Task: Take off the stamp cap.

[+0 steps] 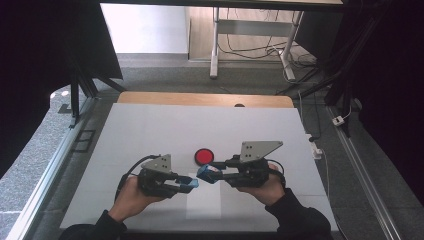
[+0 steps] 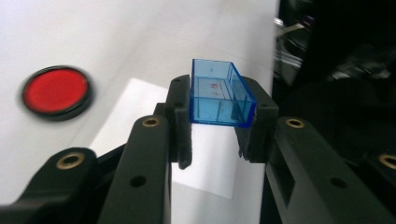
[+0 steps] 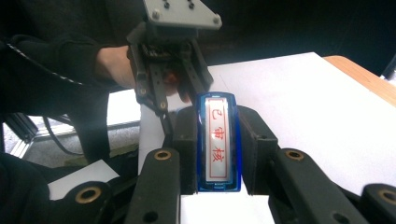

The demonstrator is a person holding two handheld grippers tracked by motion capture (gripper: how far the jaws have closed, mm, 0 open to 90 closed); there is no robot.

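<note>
A blue stamp marked 已审核 in red is clamped by the right hand-held gripper above the tabletop, while its blue cap is gripped by the left hand-held gripper.

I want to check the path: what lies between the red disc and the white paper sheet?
Only bare grey table mat between the red disc and white paper sheet, in the high view.

The desk lies bare from its far edge down to the middle and out to both side edges. The red disc is the 1 obstacle, just beyond the narrow gap between the left gripper and right gripper.
</note>
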